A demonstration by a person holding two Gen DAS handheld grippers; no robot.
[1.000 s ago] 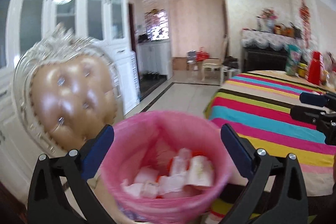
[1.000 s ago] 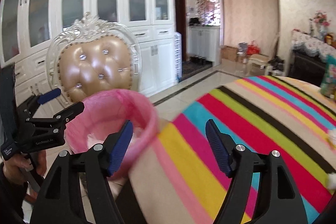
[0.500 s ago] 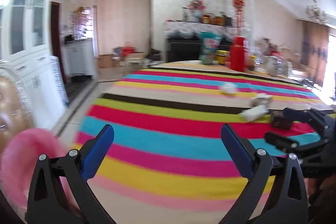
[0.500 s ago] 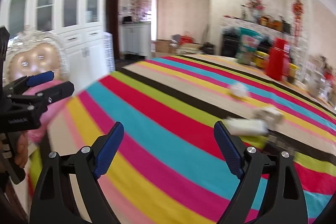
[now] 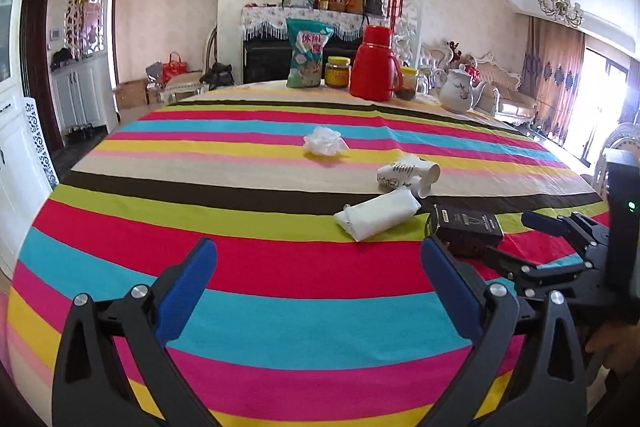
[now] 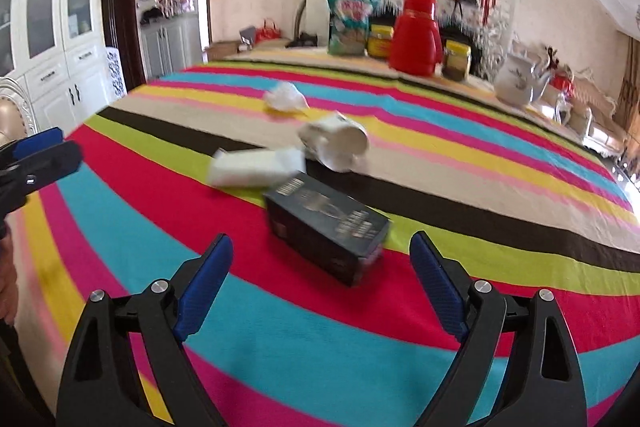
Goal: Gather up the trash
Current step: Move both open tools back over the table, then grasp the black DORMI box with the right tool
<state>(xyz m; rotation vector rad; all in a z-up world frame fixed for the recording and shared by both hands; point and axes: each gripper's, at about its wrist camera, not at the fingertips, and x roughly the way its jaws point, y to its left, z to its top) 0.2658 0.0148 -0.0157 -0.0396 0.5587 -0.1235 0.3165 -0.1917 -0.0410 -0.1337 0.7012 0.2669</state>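
Trash lies on the striped tablecloth [image 5: 280, 267]: a crumpled white tissue [image 5: 324, 141] [image 6: 286, 97], a tipped paper cup [image 5: 408, 173] [image 6: 336, 141], a white folded packet [image 5: 378, 213] [image 6: 256, 167] and a black box [image 5: 466, 225] [image 6: 328, 223]. My left gripper [image 5: 316, 255] hovers open and empty over the near stripes, short of the packet. My right gripper [image 6: 320, 247] points down at the black box just ahead; its jaws are opening with nothing between them. Each gripper shows at the edge of the other's view: the right gripper [image 5: 516, 235], the left gripper [image 6: 64, 145].
At the table's far side stand a snack bag [image 5: 306, 53], a yellow-lidded jar [image 5: 338, 71], a red thermos [image 5: 374, 63] and a white teapot [image 5: 460, 91]. White cabinets [image 6: 60, 27] and a padded chair [image 6: 8, 107] are off to the left.
Both views have swung right, from the pink-lined bin and the chair onto the table. The bin has left both views. The trash has come close, and the right jaws stand wider.
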